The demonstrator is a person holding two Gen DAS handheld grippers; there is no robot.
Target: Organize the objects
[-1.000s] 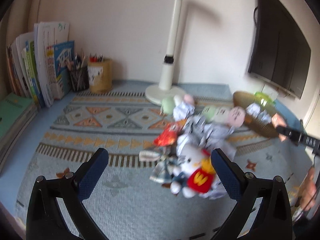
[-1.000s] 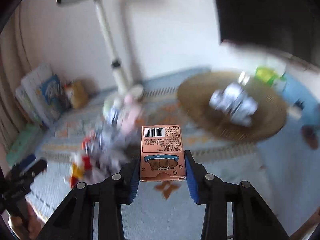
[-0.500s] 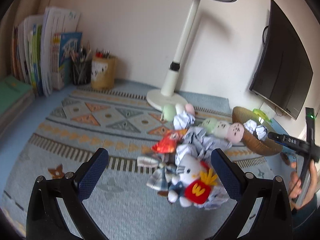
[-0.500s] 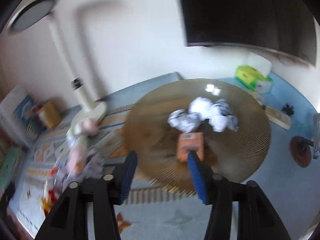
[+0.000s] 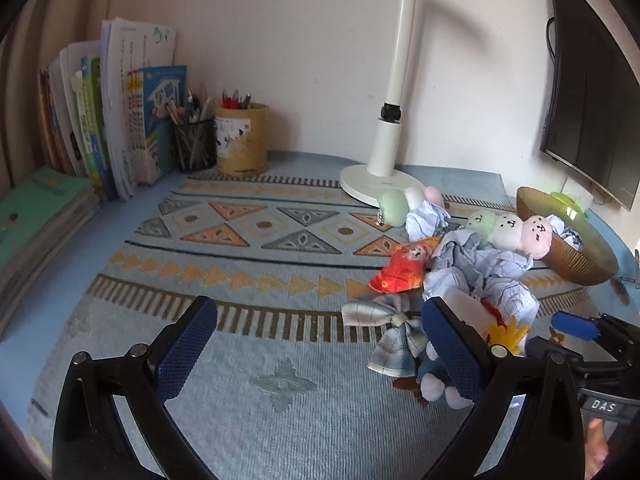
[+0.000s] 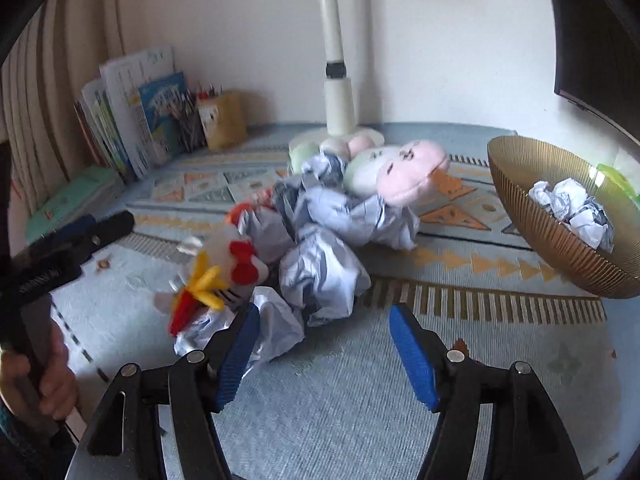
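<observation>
Toy-and-paper pile (image 6: 320,240) blocks the centre; mat (image 5: 240,360) beside it lies open.

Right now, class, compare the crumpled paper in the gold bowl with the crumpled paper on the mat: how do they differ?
The crumpled paper in the gold bowl is a small cluster inside the bowl, with no toys. The crumpled paper on the mat is a larger loose heap among plush toys. Both are whitish crushed sheets.

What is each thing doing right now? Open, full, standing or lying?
Left hand-held gripper: open, empty.
Right hand-held gripper: opening, empty.
Bowl: tilted, crumpled paper inside.
Paper pile: crumpled, on the mat.
Kitty plush: lying down.
Lamp: standing.
Books: upright.
</observation>
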